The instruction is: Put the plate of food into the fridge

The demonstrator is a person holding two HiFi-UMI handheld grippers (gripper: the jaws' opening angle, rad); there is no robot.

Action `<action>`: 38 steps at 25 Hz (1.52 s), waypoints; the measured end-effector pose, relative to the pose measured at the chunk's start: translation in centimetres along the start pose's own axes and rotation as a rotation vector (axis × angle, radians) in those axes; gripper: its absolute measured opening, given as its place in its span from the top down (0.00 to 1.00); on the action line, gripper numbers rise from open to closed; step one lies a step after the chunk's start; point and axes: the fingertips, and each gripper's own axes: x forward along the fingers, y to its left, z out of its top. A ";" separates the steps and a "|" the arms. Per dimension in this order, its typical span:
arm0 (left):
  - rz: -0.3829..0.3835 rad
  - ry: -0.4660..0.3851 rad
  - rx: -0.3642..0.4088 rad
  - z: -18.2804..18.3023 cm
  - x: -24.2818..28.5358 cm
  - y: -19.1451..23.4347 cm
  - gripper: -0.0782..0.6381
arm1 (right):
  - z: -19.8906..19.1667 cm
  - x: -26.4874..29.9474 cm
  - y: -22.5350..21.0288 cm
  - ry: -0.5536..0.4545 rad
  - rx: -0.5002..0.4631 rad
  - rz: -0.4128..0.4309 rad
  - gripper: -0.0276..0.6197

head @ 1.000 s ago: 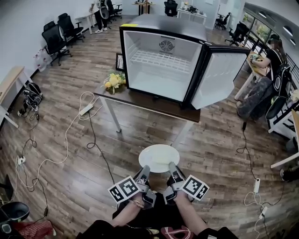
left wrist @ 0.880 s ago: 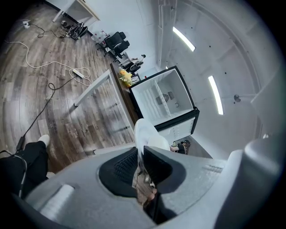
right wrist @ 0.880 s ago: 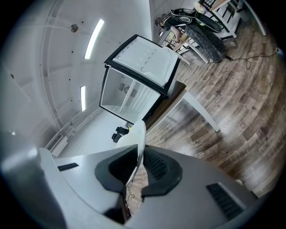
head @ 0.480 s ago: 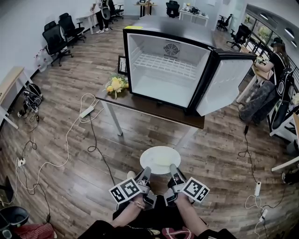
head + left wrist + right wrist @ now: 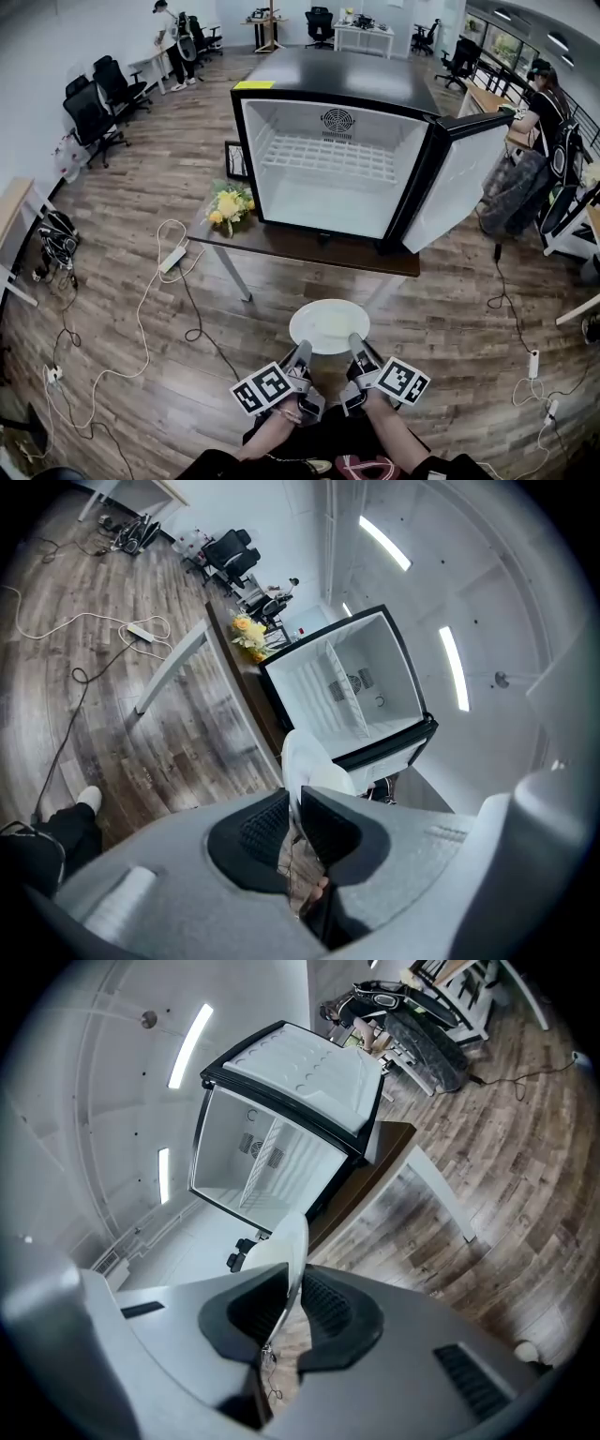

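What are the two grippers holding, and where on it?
Both hold the round white plate by its near rim: left gripper clamped on the left side, right gripper on the right side.

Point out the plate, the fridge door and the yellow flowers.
plate (image 5: pixel 303 329), head view, bare left part of its rim.
fridge door (image 5: pixel 458 186), head view, its white inner panel.
yellow flowers (image 5: pixel 228 202), head view, the blooms.

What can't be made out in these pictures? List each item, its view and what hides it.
- The food on the plate: head view, too small and pale to identify.
- The plate's top: both gripper views, seen edge-on.
- The picture frame: head view, its image too small.
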 end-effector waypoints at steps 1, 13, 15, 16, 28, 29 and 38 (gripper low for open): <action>-0.009 0.001 0.012 1.0 0.4 -0.1 0.83 | 0.2 0.8 0.4 -0.009 -0.008 0.002 0.88; -0.038 0.136 0.097 6.3 3.8 0.6 0.83 | 0.5 5.2 1.9 -0.122 0.042 -0.061 0.87; -0.049 0.152 0.104 7.0 4.0 0.8 0.83 | 0.3 5.7 2.1 -0.141 0.048 -0.069 0.87; -0.053 0.159 0.107 7.3 4.0 0.9 0.83 | 0.2 6.0 2.2 -0.149 0.051 -0.074 0.87; -0.074 0.196 0.129 9.2 4.5 1.8 0.83 | -0.7 7.4 2.8 -0.182 0.061 -0.103 0.87; -0.073 0.196 0.131 9.2 4.6 1.8 0.83 | -0.7 7.5 2.8 -0.182 0.062 -0.103 0.87; -0.048 0.158 0.131 10.6 6.8 1.8 0.82 | 0.9 10.1 2.3 -0.138 0.060 -0.081 0.87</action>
